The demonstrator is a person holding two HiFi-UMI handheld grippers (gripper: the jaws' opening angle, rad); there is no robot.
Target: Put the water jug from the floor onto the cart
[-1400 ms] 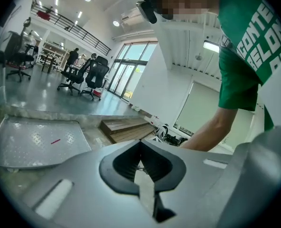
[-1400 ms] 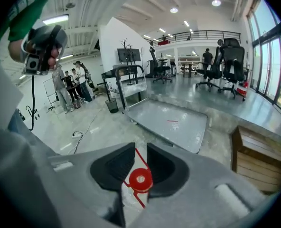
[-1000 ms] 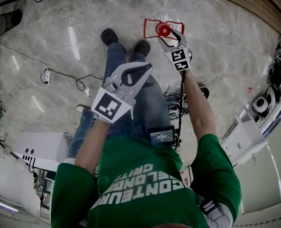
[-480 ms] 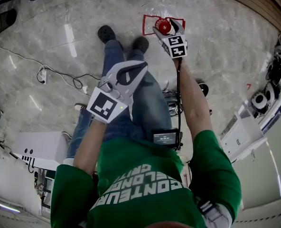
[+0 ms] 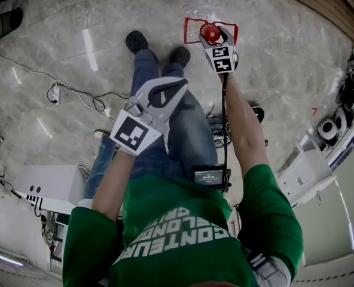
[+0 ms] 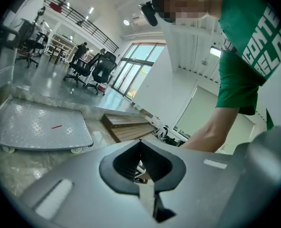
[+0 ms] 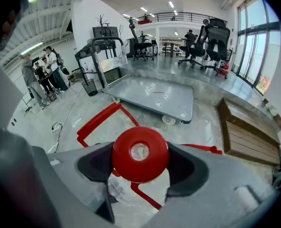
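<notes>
The water jug stands on the floor inside a red tape square [image 5: 192,23]; its red cap [image 5: 210,33] [image 7: 140,167] tops a clear body [image 7: 131,191]. My right gripper [image 5: 215,33] [image 7: 140,148] points steeply down over it, and the cap sits in the hollow between the jaws. They have just been closing, and dark room still shows either side of the cap. My left gripper [image 5: 182,85] [image 6: 141,146] hangs shut and empty above the person's legs. The cart [image 7: 154,96] [image 6: 36,125], a flat grey wheeled platform, lies just beyond the tape square.
A low wooden platform [image 7: 247,132] lies right of the cart. A cable and power strip [image 5: 57,92] trail over the floor at the left, near a black bin [image 5: 0,24]. Several people [image 7: 41,75] stand far left. Gear lies along the right wall [image 5: 329,130].
My right gripper has sunk onto the jug's top, and its jaws now stand around the red cap. The left gripper has barely shifted.
</notes>
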